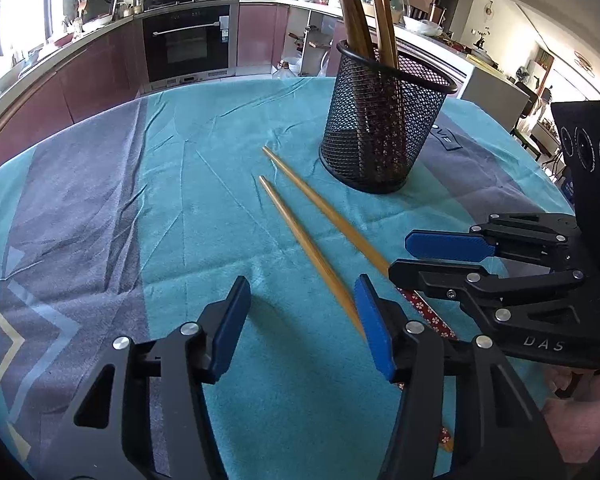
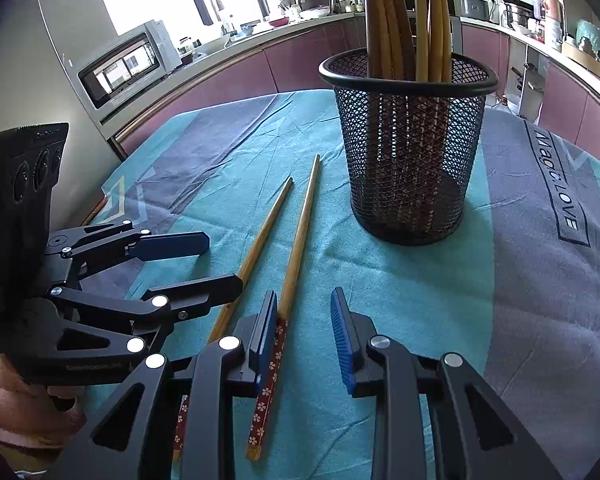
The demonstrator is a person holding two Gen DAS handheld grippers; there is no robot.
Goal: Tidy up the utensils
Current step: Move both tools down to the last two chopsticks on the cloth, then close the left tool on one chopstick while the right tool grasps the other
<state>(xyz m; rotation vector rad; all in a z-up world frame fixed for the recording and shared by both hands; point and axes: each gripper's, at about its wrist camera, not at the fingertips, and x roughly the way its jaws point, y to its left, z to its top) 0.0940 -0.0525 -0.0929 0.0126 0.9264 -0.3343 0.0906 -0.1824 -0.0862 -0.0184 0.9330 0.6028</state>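
Note:
Two loose wooden chopsticks (image 1: 320,224) with red flowered handles lie side by side on the teal tablecloth (image 1: 204,184); they also show in the right wrist view (image 2: 296,240). A black mesh holder (image 1: 384,120), also in the right wrist view (image 2: 410,140), stands upright behind them with several chopsticks in it. My left gripper (image 1: 304,328) is open and empty, low over the cloth just left of the loose pair. My right gripper (image 2: 304,340) is open and empty; its left finger (image 2: 266,332) lies against the right chopstick's handle.
The table edge (image 1: 204,84) curves at the far side, with kitchen counters and an oven (image 1: 188,40) beyond. A microwave (image 2: 128,64) stands left of the table in the right wrist view. The two grippers are close together over the chopstick handles.

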